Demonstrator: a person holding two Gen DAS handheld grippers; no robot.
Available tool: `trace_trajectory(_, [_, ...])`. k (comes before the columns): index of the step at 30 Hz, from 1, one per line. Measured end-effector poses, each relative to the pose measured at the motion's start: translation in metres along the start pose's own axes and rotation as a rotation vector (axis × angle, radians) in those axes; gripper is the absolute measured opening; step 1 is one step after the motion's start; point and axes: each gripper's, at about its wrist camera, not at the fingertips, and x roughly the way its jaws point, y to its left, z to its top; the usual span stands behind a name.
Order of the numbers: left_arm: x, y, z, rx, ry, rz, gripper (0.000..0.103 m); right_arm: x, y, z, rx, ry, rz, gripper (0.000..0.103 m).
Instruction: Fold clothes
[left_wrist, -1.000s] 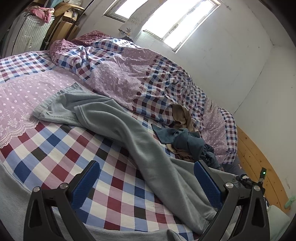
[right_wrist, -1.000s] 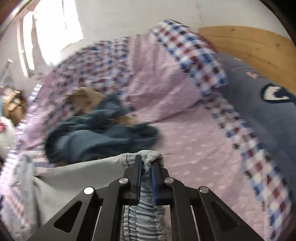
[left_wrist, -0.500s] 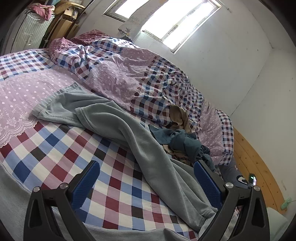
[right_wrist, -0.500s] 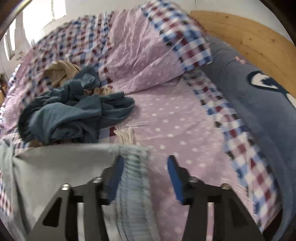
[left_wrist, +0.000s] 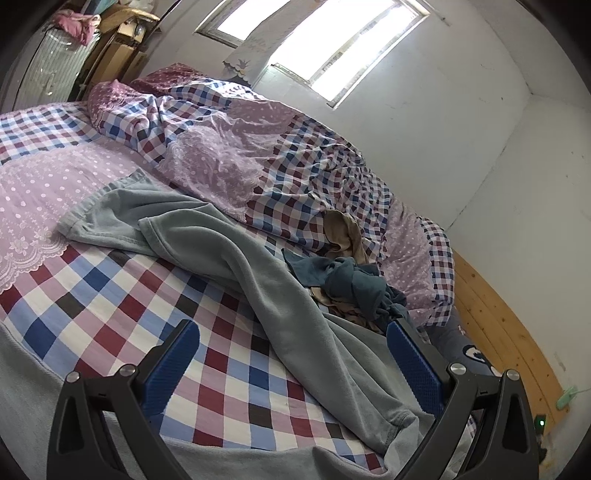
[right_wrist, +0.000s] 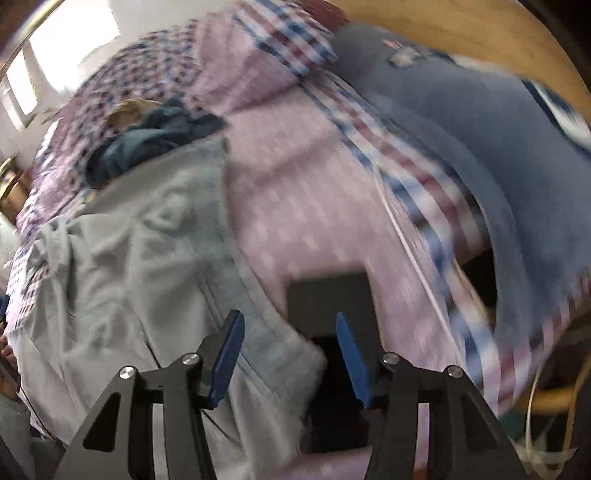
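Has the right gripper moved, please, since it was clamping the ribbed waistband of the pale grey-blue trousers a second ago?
Yes. The right gripper has opened and drawn back: the heap of dark teal clothes now sits farther up the view, and the trousers lie released.

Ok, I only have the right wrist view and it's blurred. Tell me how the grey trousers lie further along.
Observer: The trousers stretch across the checked sheet, cuffs at the far end.
Operator: Report the left gripper.
Observer: The left gripper is open and holds nothing.
Operator: Describe the pile beside the trousers.
Observer: A blue garment lies bunched on a tan garment, which reaches up onto the rumpled quilt.
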Motion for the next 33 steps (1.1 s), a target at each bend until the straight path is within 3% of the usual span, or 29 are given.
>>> trace_trajectory(4, [-0.003, -0.004, -0.005, 0.017, 0.002, -0.005, 0.103, 0.007, -0.011, -0.021, 0.093, 0.024, -0.004, 0.055])
trace_trajectory(10, [-0.006, -0.008, -0.007, 0.024, 0.004, -0.026, 0.103, 0.027, -0.001, -0.027, 0.119, 0.067, -0.03, 0.053])
trace_trajectory(14, [-0.007, -0.003, -0.004, 0.0, 0.005, -0.037, 0.103, 0.028, 0.015, -0.025, 0.08, 0.052, -0.079, 0.024])
trace_trajectory(17, [-0.009, 0.003, -0.001, -0.027, 0.0, -0.047, 0.103, 0.02, 0.021, -0.025, 0.071, 0.025, -0.132, 0.013])
trace_trajectory(22, [-0.015, 0.013, 0.005, -0.071, -0.009, -0.062, 0.103, -0.023, 0.016, -0.031, 0.13, -0.073, -0.166, 0.011])
trace_trajectory(27, [-0.023, 0.022, 0.01, -0.103, -0.02, -0.071, 0.103, 0.005, 0.0, -0.045, 0.155, 0.018, -0.196, 0.014])
trace_trajectory(30, [-0.024, 0.025, 0.012, -0.109, -0.012, -0.075, 0.103, 0.004, -0.001, -0.047, 0.214, 0.001, -0.221, 0.022])
trace_trajectory(33, [-0.023, 0.027, 0.013, -0.121, 0.007, -0.084, 0.103, -0.009, 0.008, -0.047, 0.198, 0.0, -0.319, 0.025])
